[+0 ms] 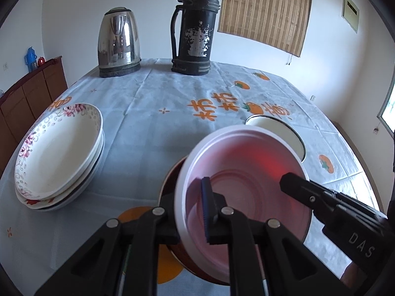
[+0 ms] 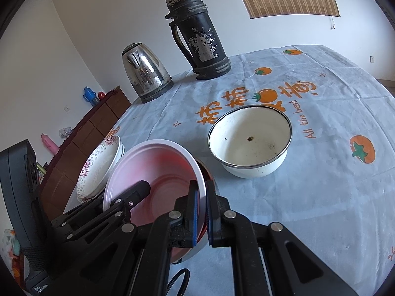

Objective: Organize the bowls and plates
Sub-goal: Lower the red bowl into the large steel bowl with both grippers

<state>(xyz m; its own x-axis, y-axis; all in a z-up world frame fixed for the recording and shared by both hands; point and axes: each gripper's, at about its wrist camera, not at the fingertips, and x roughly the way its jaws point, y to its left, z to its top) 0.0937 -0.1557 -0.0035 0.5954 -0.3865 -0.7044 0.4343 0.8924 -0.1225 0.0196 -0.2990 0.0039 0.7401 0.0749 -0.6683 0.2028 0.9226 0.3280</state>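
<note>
A pink-and-white plastic bowl (image 1: 246, 172) (image 2: 158, 165) hangs tilted just above a dark red bowl (image 1: 171, 180) (image 2: 209, 172) on the table. My left gripper (image 1: 191, 209) is shut on its left rim, one blue pad inside the bowl. My right gripper (image 2: 202, 209) is shut on the opposite rim, which sits between the two blue pads. Each gripper shows in the other's view, the right gripper (image 1: 296, 187) and the left gripper (image 2: 138, 192). A stack of floral plates (image 1: 59, 148) (image 2: 98, 170) lies to the left. A white enamel bowl (image 2: 249, 143) (image 1: 279, 128) stands behind on the right.
A steel kettle (image 1: 118, 42) (image 2: 145, 74) and a worn black thermos (image 1: 195, 27) (image 2: 197, 34) stand at the table's far edge. A pale cloth (image 1: 153, 123) with orange prints covers the table. A brown cupboard (image 1: 29, 93) lines the wall on the left.
</note>
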